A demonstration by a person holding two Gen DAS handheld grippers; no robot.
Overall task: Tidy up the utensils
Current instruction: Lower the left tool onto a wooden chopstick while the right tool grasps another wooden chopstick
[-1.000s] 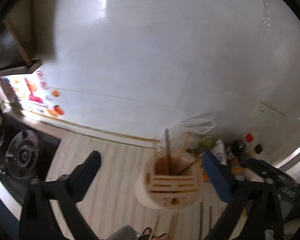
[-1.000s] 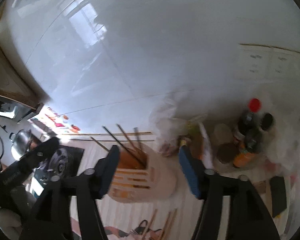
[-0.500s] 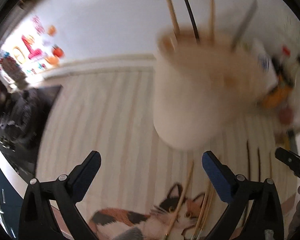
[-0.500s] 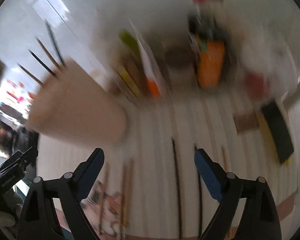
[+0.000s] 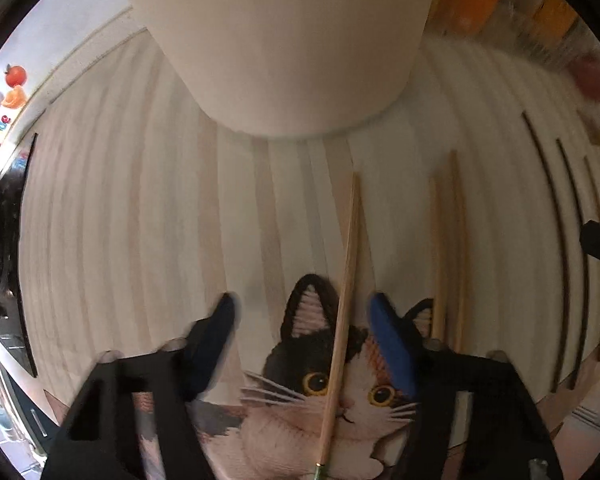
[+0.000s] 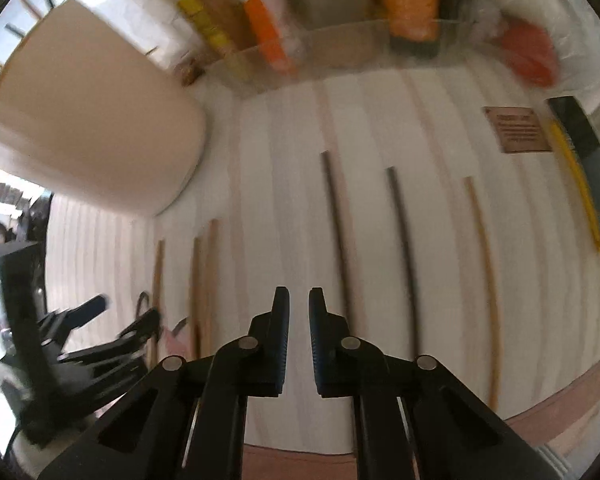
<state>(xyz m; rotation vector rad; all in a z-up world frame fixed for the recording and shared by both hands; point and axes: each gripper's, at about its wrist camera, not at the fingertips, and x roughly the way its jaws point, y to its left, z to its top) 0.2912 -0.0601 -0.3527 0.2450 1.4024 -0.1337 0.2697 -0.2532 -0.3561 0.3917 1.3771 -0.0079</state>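
A cream utensil holder (image 5: 284, 40) stands on the striped mat; it also shows in the right wrist view (image 6: 88, 120). Several chopsticks lie flat on the mat. My left gripper (image 5: 304, 312) is open low over the mat, its fingers on either side of a light wooden chopstick (image 5: 346, 280) without touching it. Two more wooden chopsticks (image 5: 448, 248) lie to its right. My right gripper (image 6: 299, 300) is nearly shut and empty, just left of two dark chopsticks (image 6: 338, 232) (image 6: 404, 248) and a light one (image 6: 484, 264).
A cat picture (image 5: 332, 392) is on the mat's near edge. Bottles and packets in a clear tray (image 6: 340, 32) stand behind the chopsticks. A black and yellow tool (image 6: 584, 168) and a brown card (image 6: 516, 128) lie at right. A stove (image 5: 0, 216) is at left.
Both grippers have dropped from wall height down to the mat. The left jaws have narrowed around one wooden chopstick. The right jaws have closed almost fully.
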